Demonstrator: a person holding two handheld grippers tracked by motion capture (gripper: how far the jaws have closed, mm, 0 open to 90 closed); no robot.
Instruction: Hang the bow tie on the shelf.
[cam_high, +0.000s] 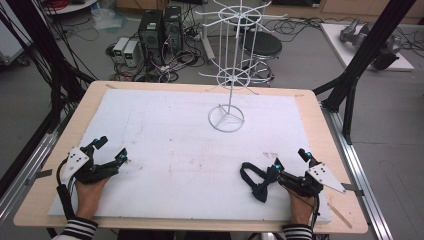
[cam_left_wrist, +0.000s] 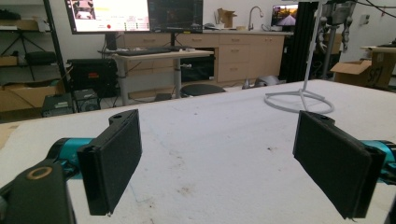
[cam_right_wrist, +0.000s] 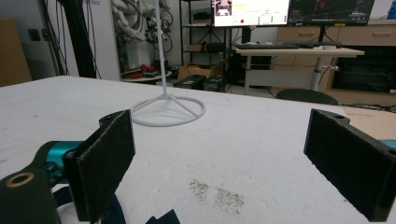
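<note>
A dark navy bow tie (cam_high: 260, 181) with its strap looped lies flat on the white table cover, front right. My right gripper (cam_high: 290, 158) rests just to its right, jaws wide open and nothing between them. In the right gripper view the gripper (cam_right_wrist: 224, 161) is open, and a bit of the bow tie (cam_right_wrist: 161, 218) peeks in low by the left pad (cam_right_wrist: 102, 161). My left gripper (cam_high: 112, 148) rests open at the front left, far from the bow tie. Its own view shows the gripper (cam_left_wrist: 224, 158) open over bare cover. A white wire display rack (cam_high: 230, 75) stands upright at the back centre.
The rack's ring base (cam_high: 226, 118) sits on the white cover (cam_high: 175, 150), also seen as the ring base (cam_left_wrist: 299, 100) and the ring base (cam_right_wrist: 168, 109). The wooden table edge (cam_high: 320, 130) frames the cover. Black frame posts (cam_high: 360, 65) stand beside the table.
</note>
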